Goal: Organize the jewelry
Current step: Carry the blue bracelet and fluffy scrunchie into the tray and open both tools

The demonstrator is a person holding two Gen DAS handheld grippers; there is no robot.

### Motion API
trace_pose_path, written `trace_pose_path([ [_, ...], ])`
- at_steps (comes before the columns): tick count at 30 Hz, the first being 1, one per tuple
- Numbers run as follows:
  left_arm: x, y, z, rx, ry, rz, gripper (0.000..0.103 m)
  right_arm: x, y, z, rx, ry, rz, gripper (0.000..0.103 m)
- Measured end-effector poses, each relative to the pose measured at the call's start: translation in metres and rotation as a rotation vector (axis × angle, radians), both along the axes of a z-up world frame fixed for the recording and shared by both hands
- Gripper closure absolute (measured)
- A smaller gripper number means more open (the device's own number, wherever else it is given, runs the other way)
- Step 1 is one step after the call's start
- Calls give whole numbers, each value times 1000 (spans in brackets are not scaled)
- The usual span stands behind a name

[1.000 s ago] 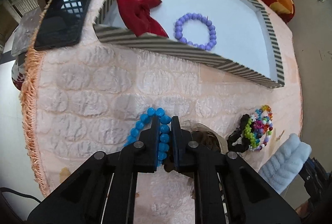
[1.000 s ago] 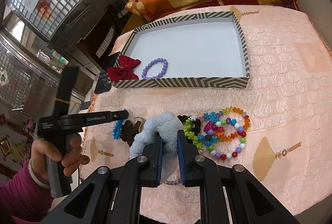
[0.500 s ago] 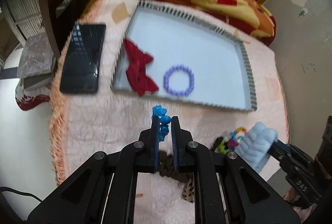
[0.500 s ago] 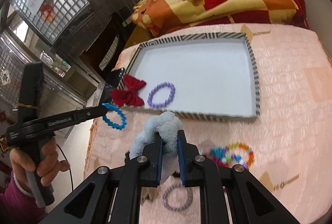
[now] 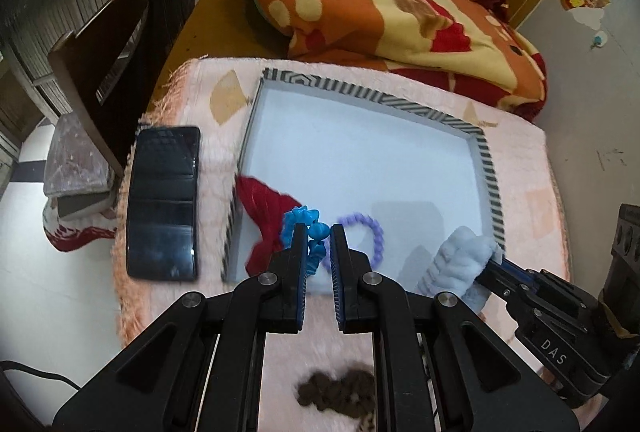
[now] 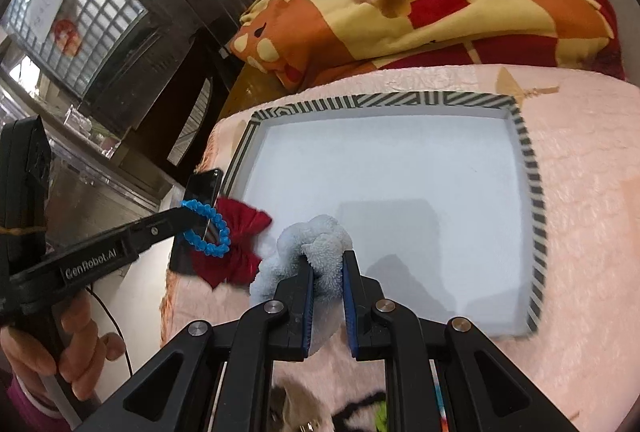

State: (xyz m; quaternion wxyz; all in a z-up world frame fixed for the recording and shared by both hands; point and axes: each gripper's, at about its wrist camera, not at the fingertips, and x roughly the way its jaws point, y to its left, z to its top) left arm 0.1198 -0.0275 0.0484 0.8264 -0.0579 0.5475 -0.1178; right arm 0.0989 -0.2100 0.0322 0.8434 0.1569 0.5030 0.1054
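My left gripper [image 5: 319,232] is shut on a blue bead bracelet [image 5: 308,228], held in the air over the near left corner of the striped tray [image 5: 486,168]; it also shows in the right wrist view [image 6: 208,232]. My right gripper [image 6: 326,260] is shut on a fluffy pale blue scrunchie [image 6: 308,244], held over the tray's near edge; it shows in the left wrist view [image 5: 460,260] too. In the tray lie a red bow [image 5: 264,208] and a purple bead bracelet [image 5: 370,232].
A black phone [image 5: 162,204] lies left of the tray on the pink cloth. A brown scrunchie [image 5: 336,388] lies on the cloth near me. A patterned blanket [image 5: 380,12] is heaped behind the table. A dark chair [image 5: 104,52] stands at the left.
Both grippers rose off the cloth and moved forward toward the tray, the left carrying the blue bracelet and the right the pale blue scrunchie. They now hang over the tray's near edge.
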Motion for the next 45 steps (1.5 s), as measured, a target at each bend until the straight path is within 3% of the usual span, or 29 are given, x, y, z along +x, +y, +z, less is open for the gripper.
trace_pose_path([
  [10, 51, -2, -17, 39, 17, -5, 93, 66, 16, -20, 5, 50, 3, 91],
  [21, 104, 1, -58, 27, 108, 9, 93, 117, 35, -60, -22, 128, 32, 90],
  [23, 109, 0, -64, 29, 120, 10, 93, 123, 38, -63, -29, 139, 43, 86],
  [24, 112, 0, -67, 27, 127, 12, 93, 124, 39, -64, -32, 144, 48, 78],
  [25, 114, 0, -69, 25, 131, 17, 93, 125, 39, -64, -34, 145, 50, 69],
  [26, 115, 0, -71, 25, 135, 22, 93, 124, 39, -63, -36, 141, 50, 66],
  [32, 120, 8, -76, 11, 158, 47, 91, 114, 33, -51, -41, 118, 44, 65],
  [37, 115, 11, -71, -7, 156, 54, 65, 98, 27, -39, -30, 99, 36, 63],
  [45, 95, 17, -51, 9, 116, 59, 61, 66, 19, -16, -19, 57, 4, 60],
])
